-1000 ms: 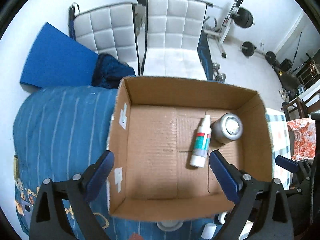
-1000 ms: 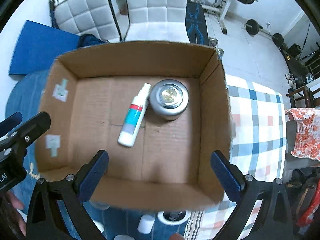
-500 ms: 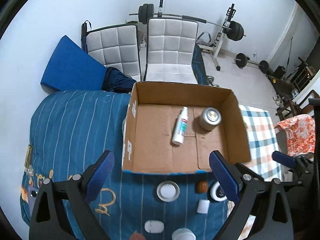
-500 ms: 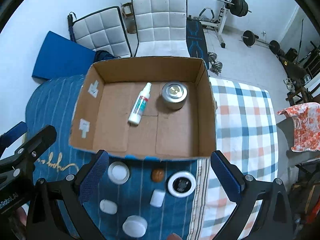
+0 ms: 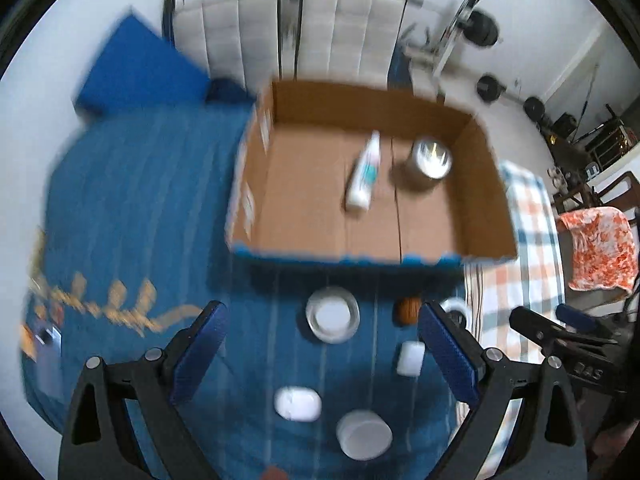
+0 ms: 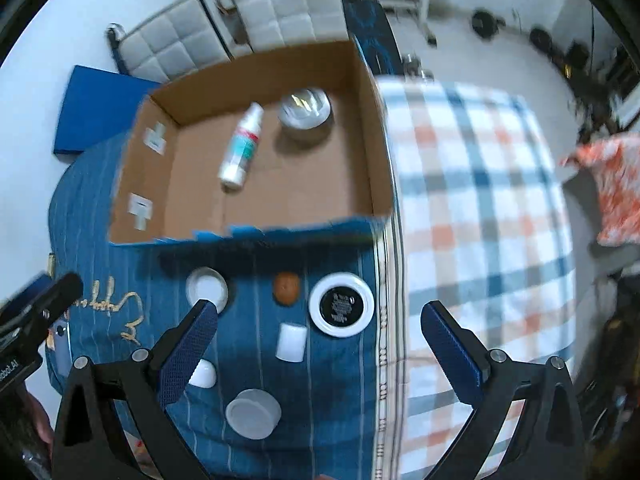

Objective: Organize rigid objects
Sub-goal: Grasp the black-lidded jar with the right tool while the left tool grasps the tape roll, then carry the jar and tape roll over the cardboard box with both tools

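Note:
An open cardboard box [image 5: 280, 216] [image 6: 372, 148] sits on a blue bedspread. Inside lie a white spray bottle [image 5: 363, 172] [image 6: 241, 146] and a silver tin [image 5: 429, 158] [image 6: 306, 112]. In front of the box are several small items: a white round jar [image 5: 332, 314] [image 6: 207, 288], a brown oval [image 5: 408, 311] [image 6: 286, 287], a black-and-white jar [image 6: 341, 304], a small white block [image 5: 410, 358] [image 6: 292, 342], a white case [image 5: 298, 403] and a white lid [image 5: 363, 434] [image 6: 252, 413]. My left gripper [image 5: 322, 356] and right gripper [image 6: 318, 354] are open and empty above these items.
A plaid blanket [image 6: 480, 208] covers the bed's right side. Two white padded chairs [image 5: 344, 24] and weight equipment [image 5: 480, 28] stand behind the box. A blue mat [image 5: 136, 60] leans at the left. An orange patterned cloth [image 5: 600, 248] lies at the right.
Both grippers have pulled back from over the box, bringing the loose items in front of it into view. The right view has swung right over the plaid blanket. Both stay open.

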`<state>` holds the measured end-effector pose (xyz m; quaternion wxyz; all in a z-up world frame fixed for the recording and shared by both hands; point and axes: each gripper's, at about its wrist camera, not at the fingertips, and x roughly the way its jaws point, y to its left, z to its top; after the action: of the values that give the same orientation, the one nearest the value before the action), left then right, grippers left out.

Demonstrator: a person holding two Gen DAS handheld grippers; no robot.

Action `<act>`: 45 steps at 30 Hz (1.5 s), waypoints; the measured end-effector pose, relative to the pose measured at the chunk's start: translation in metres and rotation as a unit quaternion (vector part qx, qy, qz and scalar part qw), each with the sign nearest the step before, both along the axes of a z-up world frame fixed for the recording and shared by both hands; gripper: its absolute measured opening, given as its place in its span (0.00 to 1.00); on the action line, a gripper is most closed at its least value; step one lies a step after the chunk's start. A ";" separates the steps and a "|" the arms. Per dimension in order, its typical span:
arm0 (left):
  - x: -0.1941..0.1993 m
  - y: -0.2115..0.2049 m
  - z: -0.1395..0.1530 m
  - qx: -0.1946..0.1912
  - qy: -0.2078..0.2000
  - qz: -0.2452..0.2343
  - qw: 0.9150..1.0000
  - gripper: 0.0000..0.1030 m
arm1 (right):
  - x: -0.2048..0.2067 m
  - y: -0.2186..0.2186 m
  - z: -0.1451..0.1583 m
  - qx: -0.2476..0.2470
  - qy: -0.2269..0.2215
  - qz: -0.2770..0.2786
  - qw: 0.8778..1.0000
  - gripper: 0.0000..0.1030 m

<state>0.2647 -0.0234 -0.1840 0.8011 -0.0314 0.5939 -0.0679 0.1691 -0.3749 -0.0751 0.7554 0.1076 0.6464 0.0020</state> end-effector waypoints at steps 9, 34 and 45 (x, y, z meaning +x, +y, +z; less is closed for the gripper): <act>0.018 -0.014 -0.121 0.016 0.111 -0.002 0.994 0.95 | -0.002 -0.005 -0.144 -0.010 0.110 -0.054 0.992 0.98; -0.025 -0.052 -0.202 0.080 0.165 -0.061 0.981 0.61 | -0.053 0.002 -0.186 0.024 0.174 -0.068 0.982 0.76; -0.062 -0.031 -0.211 0.080 0.168 -0.041 0.982 0.61 | -0.065 0.027 -0.197 -0.028 0.193 -0.058 0.979 0.82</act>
<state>0.2024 -0.0541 -0.3951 0.6860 0.0464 0.7246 -0.0466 0.1043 -0.3480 -0.2716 0.6182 0.1220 0.7722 -0.0812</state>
